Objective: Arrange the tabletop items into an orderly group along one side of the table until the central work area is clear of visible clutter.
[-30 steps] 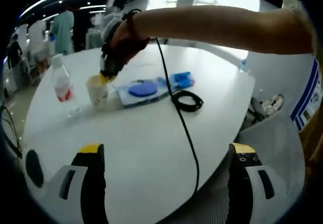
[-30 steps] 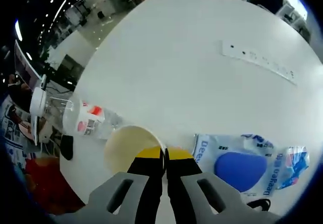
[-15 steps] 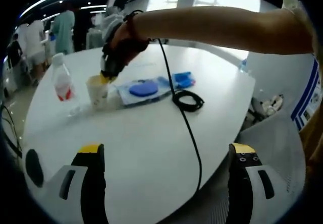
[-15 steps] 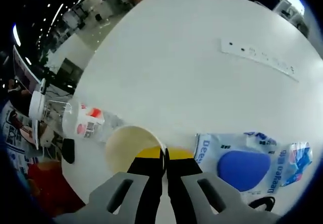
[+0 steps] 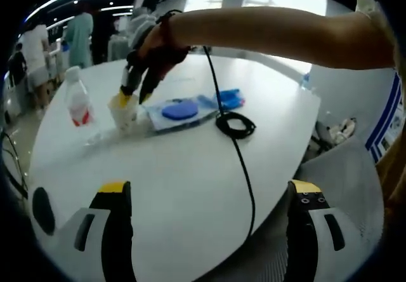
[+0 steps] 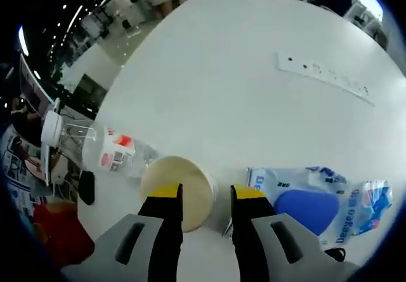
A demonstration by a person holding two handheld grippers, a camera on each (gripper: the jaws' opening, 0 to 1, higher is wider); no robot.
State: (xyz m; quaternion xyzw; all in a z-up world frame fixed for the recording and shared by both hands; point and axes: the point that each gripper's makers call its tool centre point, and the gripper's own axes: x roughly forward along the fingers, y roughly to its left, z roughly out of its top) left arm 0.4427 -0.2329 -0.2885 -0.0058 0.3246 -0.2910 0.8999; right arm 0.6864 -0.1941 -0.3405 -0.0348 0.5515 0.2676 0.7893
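A: What's in the left gripper view?

B: The left gripper [image 5: 209, 196] sits low over the near edge of the white table [image 5: 184, 167], its jaws wide apart with nothing between them. Farther off, the person's arm [image 5: 279, 34] reaches across holding the right gripper [image 5: 131, 96] down at a paper cup [image 5: 125, 112]. A water bottle [image 5: 77, 104] stands upright just beside the cup. On the cup's other side lies a clear bag [image 5: 181, 112] with a blue disc inside, and a black cable [image 5: 235, 126] coils near it and trails toward the near edge.

A: And the right gripper view?

B: The right gripper [image 6: 202, 193] has its jaws apart, one tip over the cup's [image 6: 177, 183] open mouth, the other just outside its rim, so the rim stands between them unclamped. The bottle [image 6: 95, 145] is next to the cup, the bag [image 6: 317, 196] to the other side. A white power strip [image 6: 327, 79] lies well apart, farther across the table [image 6: 222, 72].
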